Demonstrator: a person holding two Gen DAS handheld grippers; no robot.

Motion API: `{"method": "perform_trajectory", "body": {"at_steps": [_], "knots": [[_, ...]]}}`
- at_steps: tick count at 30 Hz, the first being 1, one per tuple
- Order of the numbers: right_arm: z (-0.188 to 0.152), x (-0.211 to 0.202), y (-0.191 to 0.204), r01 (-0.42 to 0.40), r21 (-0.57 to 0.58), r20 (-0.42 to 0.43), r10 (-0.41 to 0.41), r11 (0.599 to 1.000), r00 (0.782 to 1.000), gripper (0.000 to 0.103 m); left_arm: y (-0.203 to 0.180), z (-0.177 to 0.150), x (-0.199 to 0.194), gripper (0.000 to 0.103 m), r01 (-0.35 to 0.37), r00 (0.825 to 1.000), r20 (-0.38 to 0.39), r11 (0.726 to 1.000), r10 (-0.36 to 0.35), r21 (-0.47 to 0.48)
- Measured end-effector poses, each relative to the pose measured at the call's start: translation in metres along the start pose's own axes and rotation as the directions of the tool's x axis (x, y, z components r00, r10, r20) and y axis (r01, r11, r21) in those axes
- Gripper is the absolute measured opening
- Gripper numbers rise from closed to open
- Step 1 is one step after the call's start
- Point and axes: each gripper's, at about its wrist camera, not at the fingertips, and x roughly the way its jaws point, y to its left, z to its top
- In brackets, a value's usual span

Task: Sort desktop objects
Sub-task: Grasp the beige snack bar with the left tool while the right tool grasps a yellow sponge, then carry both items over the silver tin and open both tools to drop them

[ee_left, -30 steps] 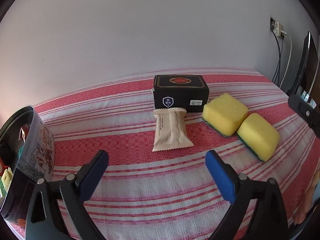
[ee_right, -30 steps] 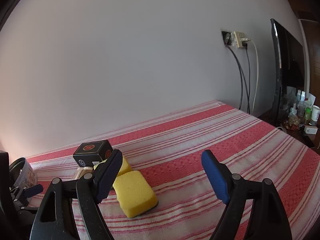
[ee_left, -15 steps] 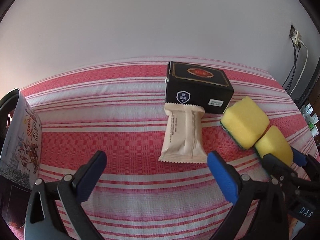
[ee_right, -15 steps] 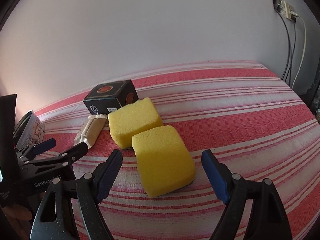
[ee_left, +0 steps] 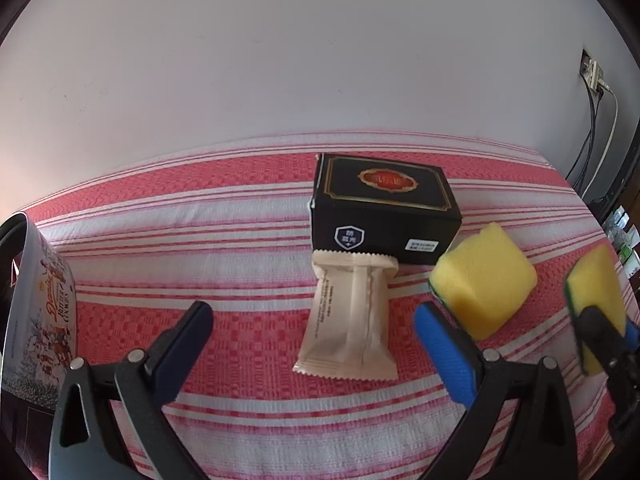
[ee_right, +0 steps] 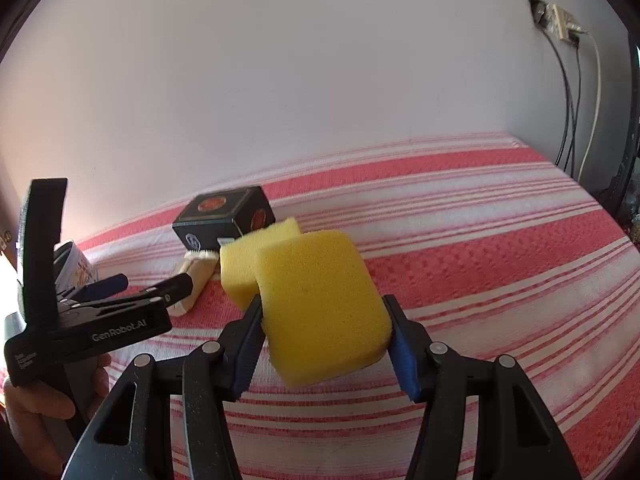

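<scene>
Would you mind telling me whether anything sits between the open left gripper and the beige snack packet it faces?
Nothing visible does: only bare red-and-white striped cloth lies between the left gripper and the beige foil snack packet. The black cardboard box sits behind it, touching its far end.

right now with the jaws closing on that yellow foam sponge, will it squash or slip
The yellow foam sponge probably squashes: porous foam. The right gripper, jaws closing, touches both sides; the rough surface likely won't slip. It looks light.

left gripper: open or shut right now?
Open. In the left wrist view the left gripper has its fingers spread wide, nothing between them; the beige packet lies on the cloth beyond the tips.
</scene>
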Motion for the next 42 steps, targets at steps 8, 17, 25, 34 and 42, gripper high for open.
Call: {"method": "perform_trajectory", "body": {"at_steps": [8, 17, 25, 34, 42], "knots": [[0.008, -0.041, -0.008, 0.04, 0.05, 0.229, -0.051, 0.998, 0.972, 0.059, -0.003, 0.002, 0.021, 0.086, 0.038, 0.997, -0.067, 0.999, -0.037, -0.001], [0.006, -0.037, -0.011, 0.032, 0.073, 0.212, -0.047, 0.997, 0.976, 0.059, 0.002, -0.001, 0.01, 0.039, 0.148, 0.989, -0.029, 0.989, -0.148, 0.001], [0.004, -0.038, -0.018, 0.049, 0.096, 0.239, -0.071, 0.994, 0.968, 0.059, 0.008, -0.013, -0.032, 0.037, 0.114, 0.985, 0.127, 0.992, -0.119, 0.046], [0.004, -0.038, -0.019, 0.052, 0.12, 0.263, -0.082, 0.991, 0.961, 0.059, 0.026, -0.016, -0.056, 0.037, 0.006, 0.969, 0.246, 0.996, -0.027, 0.087], [0.003, -0.042, -0.015, 0.066, 0.122, 0.287, -0.099, 0.99, 0.953, 0.059, 0.044, -0.022, -0.067, 0.037, -0.031, 0.956, 0.293, 0.997, 0.009, 0.073]]}}
